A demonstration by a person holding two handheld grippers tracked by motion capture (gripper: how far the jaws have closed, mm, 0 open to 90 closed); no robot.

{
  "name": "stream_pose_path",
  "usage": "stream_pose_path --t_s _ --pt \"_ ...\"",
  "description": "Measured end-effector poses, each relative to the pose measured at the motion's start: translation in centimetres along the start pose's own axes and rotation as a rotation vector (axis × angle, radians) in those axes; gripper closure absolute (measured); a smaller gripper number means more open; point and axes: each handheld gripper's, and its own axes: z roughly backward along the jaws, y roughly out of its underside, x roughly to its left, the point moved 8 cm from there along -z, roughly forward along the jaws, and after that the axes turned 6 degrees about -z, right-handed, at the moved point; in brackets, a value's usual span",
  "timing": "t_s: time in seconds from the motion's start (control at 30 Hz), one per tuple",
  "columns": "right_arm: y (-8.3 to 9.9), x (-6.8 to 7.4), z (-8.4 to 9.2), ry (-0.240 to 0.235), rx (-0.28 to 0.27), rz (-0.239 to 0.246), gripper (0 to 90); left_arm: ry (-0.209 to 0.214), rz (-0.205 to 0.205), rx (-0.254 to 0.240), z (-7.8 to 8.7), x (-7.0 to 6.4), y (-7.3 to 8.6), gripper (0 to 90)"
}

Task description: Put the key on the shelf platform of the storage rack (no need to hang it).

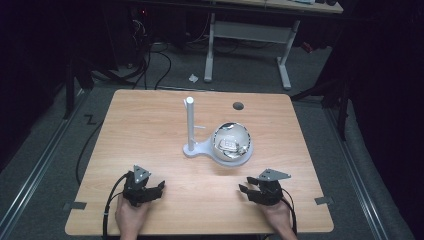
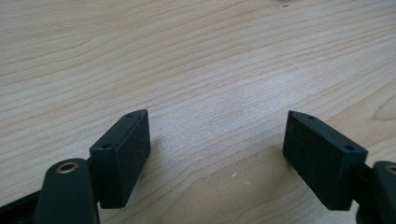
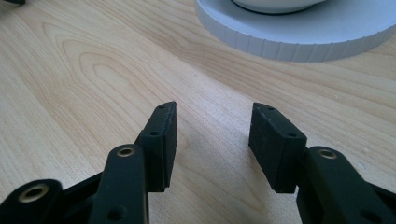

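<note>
On the wooden table (image 1: 150, 130), the white stand (image 1: 220, 150) sits just beyond the empty, open-jawed right gripper (image 1: 248, 187).

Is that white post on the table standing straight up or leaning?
Upright. In the high view the white post rises straight from its flat white base, beside the shiny globe on the wooden table.

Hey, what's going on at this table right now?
A person holds a two-jaw gripper in each hand, low at the near edge of a wooden table. The left gripper and the right gripper both stand open, nothing between the jaws. Farther in sits a white stand with an upright post, and a shiny bowl rests on its round base. Neither gripper touches it; the right gripper is nearer and faces the base.
</note>
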Motion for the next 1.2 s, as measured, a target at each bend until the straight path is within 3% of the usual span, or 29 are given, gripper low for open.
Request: stream_pose_path --t_s 0.4,1.2 --pt "-0.03 0.65 -0.63 0.062 0.027 0.091 44.5 0.000 -0.001 0.000 0.01 -0.01 0.01 23.7" --pt "-0.12 0.74 -0.81 0.059 0.030 0.095 41.4 0.000 -0.001 0.001 0.02 -0.03 0.03 23.7"
